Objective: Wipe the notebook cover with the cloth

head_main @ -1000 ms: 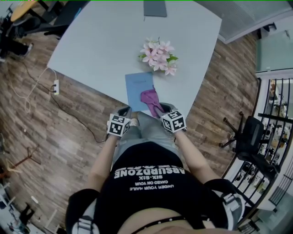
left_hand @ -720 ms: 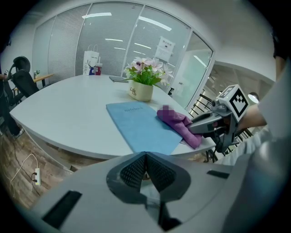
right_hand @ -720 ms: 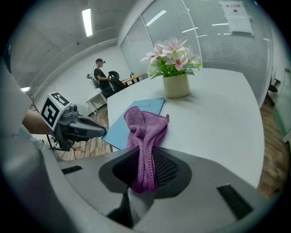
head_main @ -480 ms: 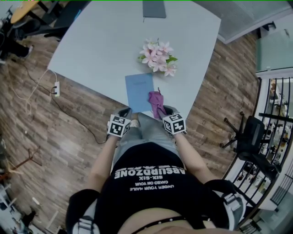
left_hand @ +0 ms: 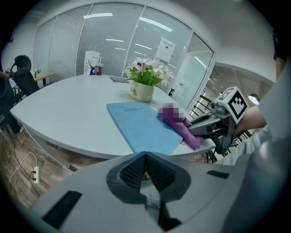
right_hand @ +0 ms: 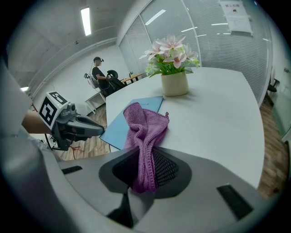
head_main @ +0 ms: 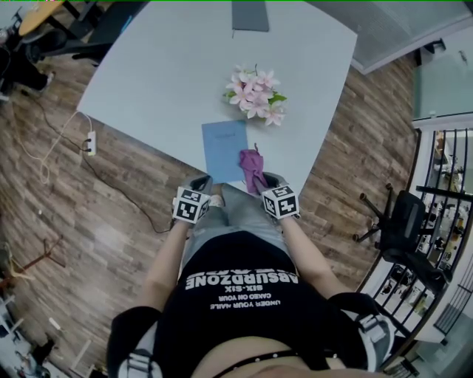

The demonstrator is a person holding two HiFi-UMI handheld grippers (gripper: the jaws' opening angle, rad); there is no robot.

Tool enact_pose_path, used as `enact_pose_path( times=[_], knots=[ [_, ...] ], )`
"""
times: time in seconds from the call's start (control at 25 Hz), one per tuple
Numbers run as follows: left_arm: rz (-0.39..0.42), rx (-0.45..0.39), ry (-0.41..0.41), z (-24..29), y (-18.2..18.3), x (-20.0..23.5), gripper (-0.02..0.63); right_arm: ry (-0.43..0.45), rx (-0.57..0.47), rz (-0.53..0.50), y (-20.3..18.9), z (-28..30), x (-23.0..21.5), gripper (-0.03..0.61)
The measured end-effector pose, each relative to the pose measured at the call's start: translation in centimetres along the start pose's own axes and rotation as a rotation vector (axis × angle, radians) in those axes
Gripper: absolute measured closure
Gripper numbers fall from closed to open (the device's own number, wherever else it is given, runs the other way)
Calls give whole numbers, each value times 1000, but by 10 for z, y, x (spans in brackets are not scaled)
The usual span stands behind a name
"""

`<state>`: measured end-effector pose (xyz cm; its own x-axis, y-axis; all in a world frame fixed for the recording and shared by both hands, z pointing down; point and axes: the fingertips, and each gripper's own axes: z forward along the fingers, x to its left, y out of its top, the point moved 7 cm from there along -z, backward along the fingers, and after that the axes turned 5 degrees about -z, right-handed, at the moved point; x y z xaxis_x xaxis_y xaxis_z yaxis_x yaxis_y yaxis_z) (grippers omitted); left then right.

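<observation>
A light blue notebook (head_main: 225,150) lies on the pale table (head_main: 170,74) near its front edge, also in the left gripper view (left_hand: 141,125) and the right gripper view (right_hand: 122,123). A purple cloth (head_main: 252,166) rests at the notebook's right side, and my right gripper (head_main: 264,181) is shut on the cloth (right_hand: 144,136), which drapes forward onto the table. My left gripper (head_main: 201,182) hovers off the table's front edge, left of the notebook; its jaws are pressed together with nothing between them (left_hand: 145,170).
A pot of pink flowers (head_main: 255,92) stands just behind the notebook. A dark flat item (head_main: 250,13) lies at the table's far edge. A power strip and cable (head_main: 90,139) lie on the wooden floor at left. An office chair (head_main: 403,214) stands at right.
My right gripper has drawn the cloth to the right and back toward me, off the notebook cover to its right edge. The left gripper has barely moved.
</observation>
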<state>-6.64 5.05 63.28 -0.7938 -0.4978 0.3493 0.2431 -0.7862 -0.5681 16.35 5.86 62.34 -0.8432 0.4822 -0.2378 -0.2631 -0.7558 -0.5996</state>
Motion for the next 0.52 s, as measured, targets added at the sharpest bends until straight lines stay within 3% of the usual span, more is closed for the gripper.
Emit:
enact_pose_path(
  times=[0.52],
  knots=[
    [-6, -2, 2, 1, -1, 1, 597, 0, 7, -10, 0, 1, 0, 492]
  ],
)
